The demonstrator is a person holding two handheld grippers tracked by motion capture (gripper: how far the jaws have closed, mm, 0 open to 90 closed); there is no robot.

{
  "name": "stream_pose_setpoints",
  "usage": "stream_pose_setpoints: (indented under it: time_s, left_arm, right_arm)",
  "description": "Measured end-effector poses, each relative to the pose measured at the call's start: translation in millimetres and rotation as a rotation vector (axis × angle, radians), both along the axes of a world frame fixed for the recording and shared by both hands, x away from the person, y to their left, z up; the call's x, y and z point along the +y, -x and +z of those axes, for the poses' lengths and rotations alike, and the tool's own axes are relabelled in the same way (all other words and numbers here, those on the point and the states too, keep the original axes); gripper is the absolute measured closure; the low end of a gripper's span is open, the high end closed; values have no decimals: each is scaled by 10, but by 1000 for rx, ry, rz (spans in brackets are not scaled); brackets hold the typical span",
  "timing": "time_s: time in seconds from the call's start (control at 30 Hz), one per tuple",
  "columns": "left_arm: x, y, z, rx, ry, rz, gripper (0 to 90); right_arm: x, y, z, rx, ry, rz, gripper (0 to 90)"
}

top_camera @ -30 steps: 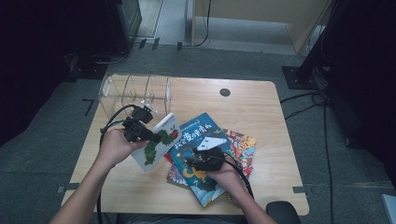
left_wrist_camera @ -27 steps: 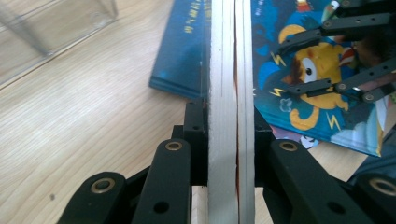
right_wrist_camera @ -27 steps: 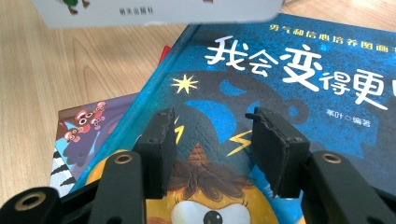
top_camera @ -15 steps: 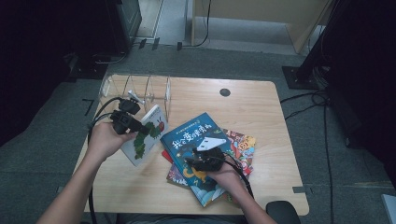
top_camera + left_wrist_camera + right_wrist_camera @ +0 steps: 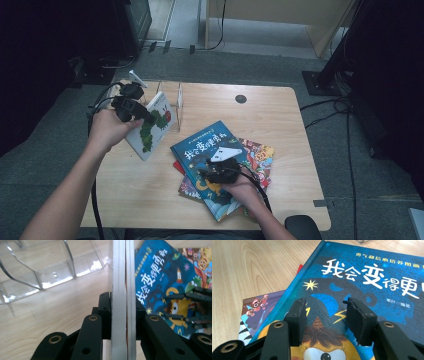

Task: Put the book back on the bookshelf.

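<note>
Caterpillar book (image 5: pixel 152 122), clamped edge-on in left gripper (image 5: pixel 123 312), hangs beside clear rack (image 5: pixel 50 267); right gripper (image 5: pixel 325 320) gapes over blue book (image 5: pixel 372 277).

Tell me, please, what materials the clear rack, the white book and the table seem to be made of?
Clear rack: probably acrylic plastic, transparent with glossy highlights.
White book: likely thick cardboard pages, shown by the layered matte white edge.
Table: wood or wood-look laminate, pale with visible grain, smooth.
</note>
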State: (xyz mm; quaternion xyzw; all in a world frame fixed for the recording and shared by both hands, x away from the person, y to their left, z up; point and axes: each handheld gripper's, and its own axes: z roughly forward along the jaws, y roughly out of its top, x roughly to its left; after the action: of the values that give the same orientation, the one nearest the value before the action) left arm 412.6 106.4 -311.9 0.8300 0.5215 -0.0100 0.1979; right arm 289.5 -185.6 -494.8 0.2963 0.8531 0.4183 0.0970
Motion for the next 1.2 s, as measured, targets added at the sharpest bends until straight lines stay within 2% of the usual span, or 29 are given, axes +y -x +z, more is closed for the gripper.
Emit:
stream_pose_setpoints:
  time_s: [0.13,0.17,0.2,0.23,0.27,0.37,0.6,0.73,1.07,1.2]
  left_arm:
    - [-52,-140,71,2,-4,21,773]
    - [-52,-140,71,2,-4,21,773]
    - [-83,-210,83,6,-11,32,772]
    - [-83,-210,83,6,-11,32,772]
    - [-108,-283,89,13,-14,42,772]
    - [-149,-378,98,14,-16,51,773]
    - [-237,-551,89,12,-20,71,772]
    - [-279,-682,49,9,-12,104,772]
    - [-289,-874,-19,15,-7,151,770]
    - [-272,-868,-11,21,-12,151,771]
  right_arm:
    - [-1,-1,0,0,0,-1,509]
    - [-1,-1,0,0,0,-1,510]
    - [-1,-2,0,0,-1,-2,510]
    - [-1,-2,0,0,-1,-2,510]
    - [-1,-1,0,0,0,-1,510]
    - [0,0,0,0,0,-2,510]
    - [-1,0,0,0,1,-2,511]
    - [-1,-1,0,0,1,-2,512]
    - [1,-4,0,-3,3,1,517]
    - [3,-6,0,-4,2,1,517]
